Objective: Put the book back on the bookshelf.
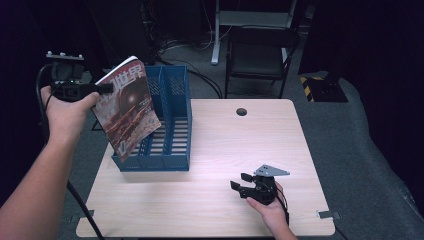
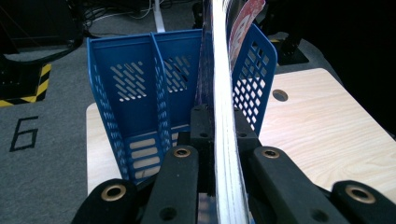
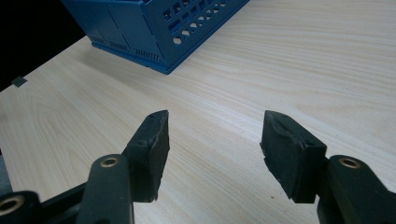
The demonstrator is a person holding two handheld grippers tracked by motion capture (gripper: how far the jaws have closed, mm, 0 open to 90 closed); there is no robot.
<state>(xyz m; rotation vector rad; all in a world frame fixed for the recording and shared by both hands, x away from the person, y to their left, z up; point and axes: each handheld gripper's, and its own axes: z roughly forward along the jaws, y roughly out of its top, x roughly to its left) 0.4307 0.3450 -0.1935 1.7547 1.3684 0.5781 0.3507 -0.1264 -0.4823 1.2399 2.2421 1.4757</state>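
Note:
A magazine (image 1: 127,110) with a reddish cover hangs tilted over the left end of a blue file rack (image 1: 170,125). My left gripper (image 1: 102,89) is shut on the magazine's upper left edge, out beyond the table's left side. In the left gripper view the magazine's white page edge (image 2: 223,93) rises between the shut jaws, with the rack's compartments (image 2: 140,93) straight ahead. My right gripper (image 1: 242,182) rests low near the table's front right, open with nothing between its fingertips (image 3: 152,140).
The pale wooden table (image 1: 225,150) has a cable hole (image 1: 241,111) at its back edge. A black folding chair (image 1: 260,55) stands behind the table. The rack's perforated corner (image 3: 159,28) lies ahead of the right gripper, with bare tabletop between them.

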